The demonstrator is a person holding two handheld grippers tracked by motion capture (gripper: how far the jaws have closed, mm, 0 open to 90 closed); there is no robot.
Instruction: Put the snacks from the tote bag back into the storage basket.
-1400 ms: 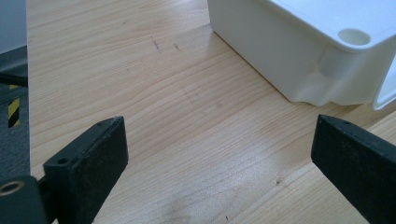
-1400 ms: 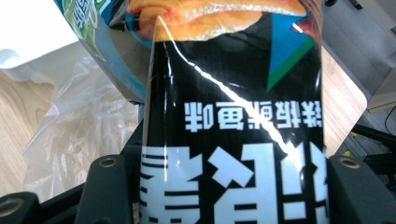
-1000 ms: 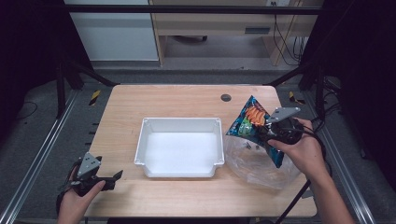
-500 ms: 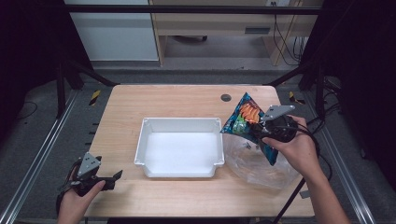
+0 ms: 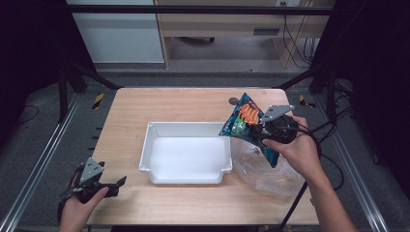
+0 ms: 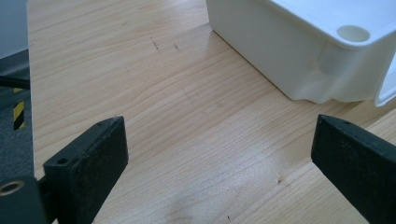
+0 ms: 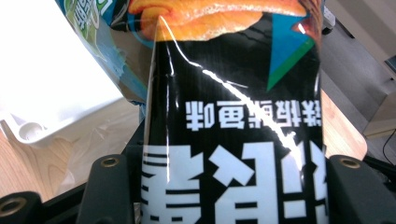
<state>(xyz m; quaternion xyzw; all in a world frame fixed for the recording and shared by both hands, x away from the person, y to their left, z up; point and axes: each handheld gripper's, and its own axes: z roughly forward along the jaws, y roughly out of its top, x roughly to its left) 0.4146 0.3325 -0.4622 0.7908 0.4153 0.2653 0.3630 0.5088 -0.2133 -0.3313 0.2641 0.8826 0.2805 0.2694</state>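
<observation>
A blue snack bag [image 5: 246, 123] with orange pictures hangs in the air over the right edge of the white tray [image 5: 186, 174]. My right gripper [image 5: 263, 133] is shut on the snack bag [image 7: 233, 116], whose black lettered side lies between both jaws in the right gripper view. My left gripper [image 5: 113, 186] rests at the table's front left corner, held by a hand, jaws spread wide with bare wood between them. In the left gripper view [image 6: 219, 163] the tray [image 6: 299, 56] stands just ahead to the right.
A crumpled clear plastic bag [image 5: 266, 169] lies on the table right of the tray, under my right hand. A small dark round object [image 5: 234, 101] sits near the table's far edge. Metal frame rails run along both sides of the table.
My right gripper has carried the snack bag leftward and slightly up, from above the plastic bag toward the tray's right edge. The left gripper has stayed put.
</observation>
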